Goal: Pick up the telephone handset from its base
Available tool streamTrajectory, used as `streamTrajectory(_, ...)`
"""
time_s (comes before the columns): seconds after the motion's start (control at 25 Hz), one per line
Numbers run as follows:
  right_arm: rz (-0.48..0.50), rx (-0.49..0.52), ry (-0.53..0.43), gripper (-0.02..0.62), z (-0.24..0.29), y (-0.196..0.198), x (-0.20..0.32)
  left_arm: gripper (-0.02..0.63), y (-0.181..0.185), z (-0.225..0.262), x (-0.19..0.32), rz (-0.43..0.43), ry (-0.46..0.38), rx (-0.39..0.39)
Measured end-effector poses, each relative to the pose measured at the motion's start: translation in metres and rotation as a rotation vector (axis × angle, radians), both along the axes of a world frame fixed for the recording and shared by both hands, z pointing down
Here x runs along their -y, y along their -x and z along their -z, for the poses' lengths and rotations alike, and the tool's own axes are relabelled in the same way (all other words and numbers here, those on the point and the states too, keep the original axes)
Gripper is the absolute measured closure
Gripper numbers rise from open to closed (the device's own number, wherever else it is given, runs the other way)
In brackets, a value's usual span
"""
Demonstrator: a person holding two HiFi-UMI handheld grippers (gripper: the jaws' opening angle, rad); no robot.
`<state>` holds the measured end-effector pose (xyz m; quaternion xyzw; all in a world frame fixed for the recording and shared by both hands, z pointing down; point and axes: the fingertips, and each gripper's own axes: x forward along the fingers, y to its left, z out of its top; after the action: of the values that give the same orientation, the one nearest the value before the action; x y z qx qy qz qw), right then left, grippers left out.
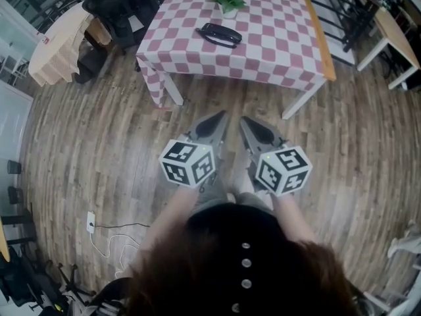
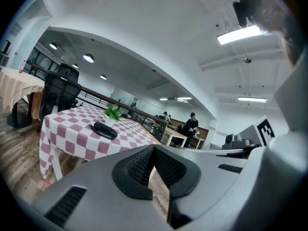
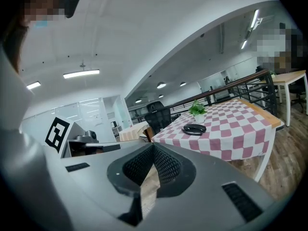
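So, with our left gripper (image 1: 222,115) and right gripper (image 1: 244,120) both closed and empty, we judged the phone (image 1: 220,35), far off on the checked table (image 1: 289,51), light, rigid and smooth, best gripped mid-handset.

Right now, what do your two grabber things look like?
The left gripper and right gripper are grey, pointed wedges with black ribbed pads inside. Each carries a white cube printed with black square markers.
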<state>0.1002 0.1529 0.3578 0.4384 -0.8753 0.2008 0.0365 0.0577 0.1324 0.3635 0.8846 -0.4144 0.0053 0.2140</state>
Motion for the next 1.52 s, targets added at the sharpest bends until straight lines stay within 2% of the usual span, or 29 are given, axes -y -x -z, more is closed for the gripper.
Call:
streamTrajectory(0.68, -0.021, -0.015, 0.035, 0.586, -0.009, 0.029, 0.147, 0.600, 0.030, -0.010, 0.141, -0.022, 0.039, -0.009)
streamTrajectory(1.2, -0.075, -0.035, 0.034, 0.586, -0.003, 0.043, 0.275, 0.600, 0.040, -0.011, 0.265, -0.078, 0.061, -0.012)
streamTrajectory(1.52, -0.108, -0.045, 0.042, 0.586, -0.006, 0.055, 0.331, 0.600, 0.048, -0.014, 0.322, -0.123, 0.067, -0.004)
